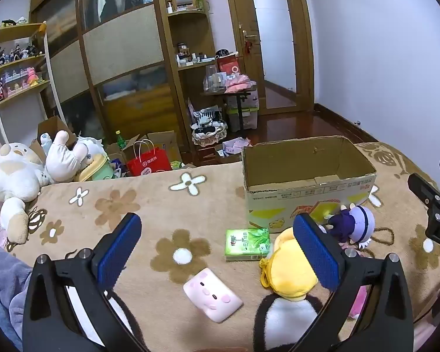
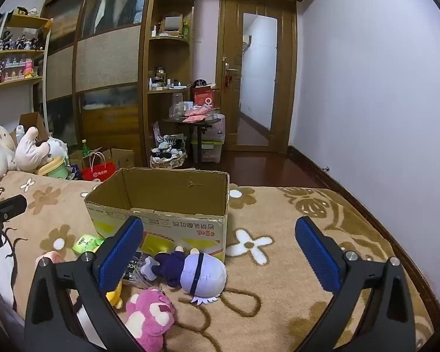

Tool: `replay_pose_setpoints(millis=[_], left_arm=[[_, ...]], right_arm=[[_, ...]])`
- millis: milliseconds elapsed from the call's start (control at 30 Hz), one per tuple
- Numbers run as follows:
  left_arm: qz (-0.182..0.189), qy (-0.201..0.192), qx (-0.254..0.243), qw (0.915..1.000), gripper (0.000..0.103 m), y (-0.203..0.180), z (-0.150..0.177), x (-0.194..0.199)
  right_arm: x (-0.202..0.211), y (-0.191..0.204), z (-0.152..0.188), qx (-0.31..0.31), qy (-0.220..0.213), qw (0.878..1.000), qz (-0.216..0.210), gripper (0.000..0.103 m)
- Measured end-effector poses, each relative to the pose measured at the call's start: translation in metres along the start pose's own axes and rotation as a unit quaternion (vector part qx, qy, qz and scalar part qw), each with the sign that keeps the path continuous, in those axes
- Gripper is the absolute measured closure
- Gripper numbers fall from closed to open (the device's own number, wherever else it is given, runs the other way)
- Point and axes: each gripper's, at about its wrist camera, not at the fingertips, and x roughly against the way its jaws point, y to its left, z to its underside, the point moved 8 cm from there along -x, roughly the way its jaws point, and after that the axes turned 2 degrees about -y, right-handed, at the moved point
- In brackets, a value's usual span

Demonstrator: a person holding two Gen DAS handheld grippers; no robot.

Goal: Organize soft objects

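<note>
Both grippers hover over the bed with their blue-padded jaws spread wide and nothing between them: the left gripper (image 1: 217, 243) and the right gripper (image 2: 220, 248).

Taking the open cardboard box (image 1: 308, 193) as the landmark, it stands upright on the flowered brown blanket (image 1: 132, 205), and as far as its inside shows, nothing can be seen in it. Lying right against its near wall is a small doll with a lilac head and dark blue clothes (image 2: 190, 268), on its side. In front of the box, toward the cameras, a green tissue pack (image 1: 247, 244) lies flat, near the box's near-left corner. A yellow plush toy (image 1: 287, 272) sits just beside the tissue pack, partly hidden behind the left gripper's right finger. Further from the box, a pink-and-white squishy pad (image 1: 211, 298) lies flat on the blanket. A pink plush bear (image 2: 149, 316) lies in front of the box, just beside the doll and nearer the right camera. Well to the left of the box, large white plush toys (image 1: 14, 173) are heaped at the bed's edge.
</note>
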Motion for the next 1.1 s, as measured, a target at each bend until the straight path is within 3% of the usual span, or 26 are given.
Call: replay_pose_setpoints(millis=[1100], left_arm=[[-0.013, -0.01, 0.006, 0.9998, 0.001, 0.008, -0.001, 0.0016]], right_arm=[[-0.0011, -0.0056, 0.0031, -0.012, 0.007, 1.0, 0.006, 0.0]])
